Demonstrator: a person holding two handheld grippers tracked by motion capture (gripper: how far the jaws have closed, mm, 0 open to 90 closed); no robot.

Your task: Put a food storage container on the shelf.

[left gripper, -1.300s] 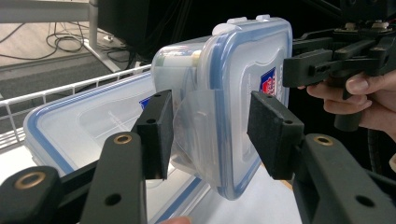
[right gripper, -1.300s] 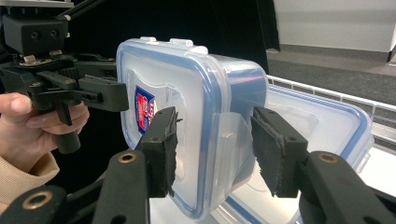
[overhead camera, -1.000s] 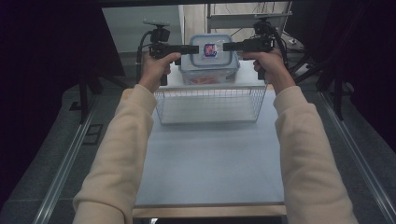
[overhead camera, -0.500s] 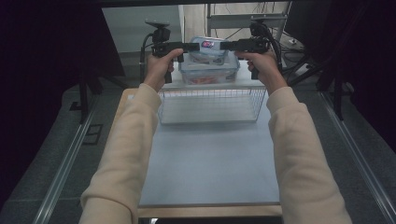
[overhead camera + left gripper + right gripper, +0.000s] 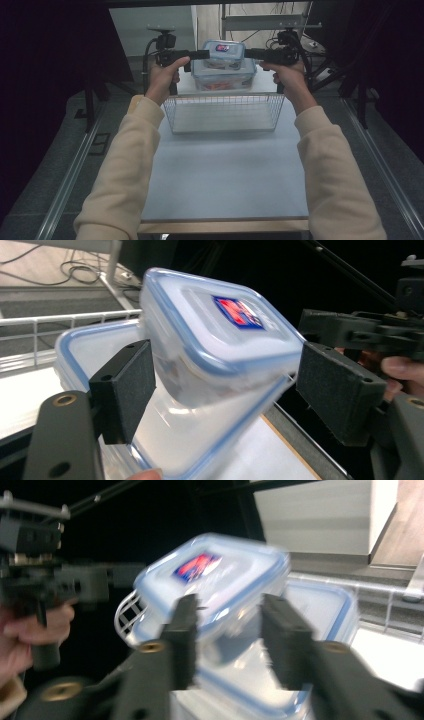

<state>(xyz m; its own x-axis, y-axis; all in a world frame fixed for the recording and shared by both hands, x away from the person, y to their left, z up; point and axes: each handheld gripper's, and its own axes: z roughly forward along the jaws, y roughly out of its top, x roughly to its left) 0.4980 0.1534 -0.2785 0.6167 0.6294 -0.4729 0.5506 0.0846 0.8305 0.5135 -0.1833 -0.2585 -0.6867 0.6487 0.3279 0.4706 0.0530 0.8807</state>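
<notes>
A small clear box with a blue-rimmed lid (image 5: 223, 50) (image 5: 225, 325) (image 5: 220, 575) sits on top of a larger clear box (image 5: 225, 77) (image 5: 90, 345) (image 5: 320, 610) behind the wire basket. My left gripper (image 5: 206, 53) (image 5: 225, 390) is at the small box's left end. Its jaws have just been opening and stand wide, with a corner of the box between them. My right gripper (image 5: 248, 52) (image 5: 230, 635) is at the right end. Its jaws have just been closing, with the box's side in the gap. Blur hides whether the pads press.
A white wire basket (image 5: 225, 96) stands on the pale table (image 5: 225, 170) just in front of the two boxes. Metal rails run along both sides of the table. Dark stands and cables crowd the back corners.
The small box was held higher with its lid tipped toward the camera. It has come down and now lies level on the large box. Both hands sank slightly with it.
</notes>
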